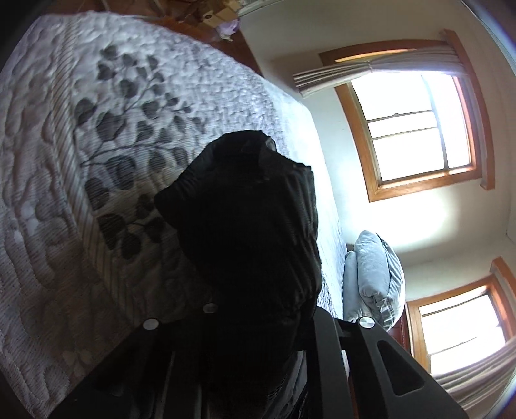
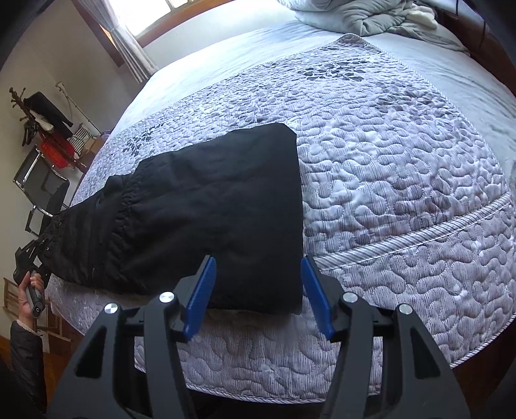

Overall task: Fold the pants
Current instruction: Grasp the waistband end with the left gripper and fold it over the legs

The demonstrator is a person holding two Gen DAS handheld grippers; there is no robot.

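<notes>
From the left wrist camera very little of the left gripper point(image 1: 251, 322) can be made out: a bunched end of the black pants point(image 2: 206, 212) fills the middle of that view and covers both fingertips, so only the dark frame shows at 6 o'clock. The cloth is gathered right where the jaws meet, and they are clenched on it. From the right wrist view the same gripper shows small at 9 o'clock, off the edge of the bed, with the gathered waistband end of the pants pulled toward it and lifted off the quilted bedspread point(image 2: 403, 180). The person's hand point(image 2: 30, 291) wraps its handle, a dark sleeve point(image 2: 25, 354) running down to 7 o'clock, partly cut off by the lens rim. The rest of the pants lies flat on the bedspread, its straight folded edge at the centre. The right gripper point(image 2: 259, 274) points steeply down at the near edge of the pants, its blue pads point(image 2: 201, 290) spread apart, released; whether they touch the fabric is unclear. A rumpled grey duvet point(image 2: 364, 16) sits at 12 o'clock.
</notes>
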